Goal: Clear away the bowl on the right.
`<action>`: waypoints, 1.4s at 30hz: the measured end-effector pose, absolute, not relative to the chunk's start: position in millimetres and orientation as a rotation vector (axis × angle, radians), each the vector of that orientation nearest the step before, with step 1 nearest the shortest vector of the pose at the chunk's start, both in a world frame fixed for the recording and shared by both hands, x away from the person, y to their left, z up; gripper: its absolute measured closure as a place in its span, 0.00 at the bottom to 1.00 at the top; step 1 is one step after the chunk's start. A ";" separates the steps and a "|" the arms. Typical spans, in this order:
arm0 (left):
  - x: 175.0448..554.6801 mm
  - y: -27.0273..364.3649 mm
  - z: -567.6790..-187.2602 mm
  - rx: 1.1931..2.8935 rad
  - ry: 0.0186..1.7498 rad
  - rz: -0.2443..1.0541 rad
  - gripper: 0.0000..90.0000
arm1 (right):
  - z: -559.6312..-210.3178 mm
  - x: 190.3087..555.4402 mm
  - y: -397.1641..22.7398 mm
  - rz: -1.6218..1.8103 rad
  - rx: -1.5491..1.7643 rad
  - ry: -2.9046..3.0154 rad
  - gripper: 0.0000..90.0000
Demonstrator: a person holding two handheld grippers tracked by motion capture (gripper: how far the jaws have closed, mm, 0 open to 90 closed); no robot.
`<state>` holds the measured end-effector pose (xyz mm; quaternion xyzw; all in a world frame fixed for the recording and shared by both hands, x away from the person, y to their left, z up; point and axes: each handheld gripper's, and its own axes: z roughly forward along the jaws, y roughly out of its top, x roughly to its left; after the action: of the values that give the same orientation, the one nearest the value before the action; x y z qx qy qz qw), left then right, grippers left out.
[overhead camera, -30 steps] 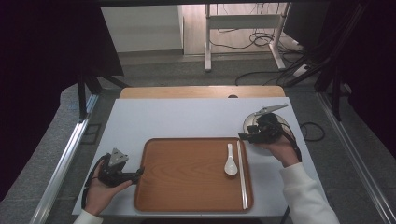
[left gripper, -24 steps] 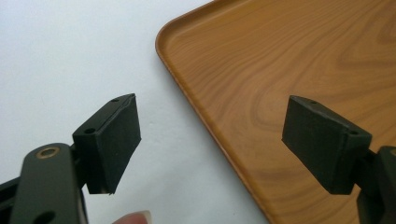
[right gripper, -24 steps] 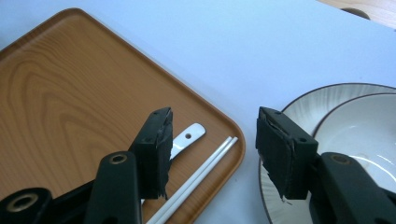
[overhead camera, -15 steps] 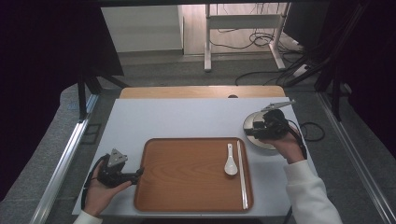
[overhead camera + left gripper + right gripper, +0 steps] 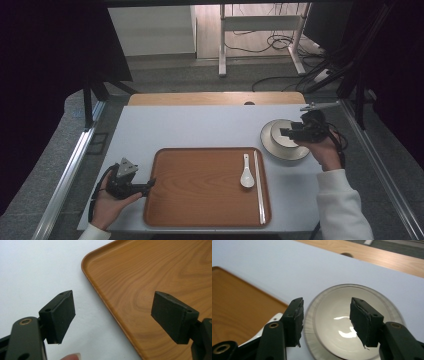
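Hovering at right of the high view, the right gripper [image 5: 286,133] sits over a white bowl [image 5: 280,134] standing on a grey plate [image 5: 272,147], on the white table [image 5: 200,125] just right of the wooden tray [image 5: 200,185]. Jaws apart, nothing between the pads; in the right gripper view the bowl [image 5: 342,322] lies below and between the jaws, its plate rim [image 5: 308,332] showing around it, tray corner [image 5: 239,307] at left of frame, white spoon tip [image 5: 270,320] peeking lower left.

Left gripper [image 5: 150,184] at lower left of the high view, held by a hand [image 5: 107,207], tips at the tray's left edge. Jaws wide apart, empty; the left gripper view shows the tray rim [image 5: 105,297] running between them, one pad over table, the other over tray wood.

On the tray, right side: white spoon [image 5: 246,172] and chopsticks [image 5: 259,185] lying just beside it, both well apart from either gripper.
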<state>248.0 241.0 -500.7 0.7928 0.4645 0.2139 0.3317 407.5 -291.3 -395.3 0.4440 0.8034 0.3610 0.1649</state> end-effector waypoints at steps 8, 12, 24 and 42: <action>248.6 240.9 -501.1 2.074 1.216 0.558 0.21 | -402.2 420.0 -315.3 0.961 1.368 2.211 0.49; 249.0 240.6 -501.4 2.076 1.218 0.558 0.21 | -412.5 429.9 -321.7 0.899 1.422 2.197 0.49; 249.4 241.4 -502.9 2.082 1.225 0.560 0.21 | -448.3 461.0 -330.8 0.723 1.548 2.239 0.56; 247.5 240.1 -502.2 2.089 1.189 0.566 0.21 | -467.7 471.7 -332.2 0.670 1.669 2.297 0.85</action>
<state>247.5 240.1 -502.2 0.7986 0.4546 0.2164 0.3298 471.7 -332.2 -467.7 0.5685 0.7824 0.2281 0.1122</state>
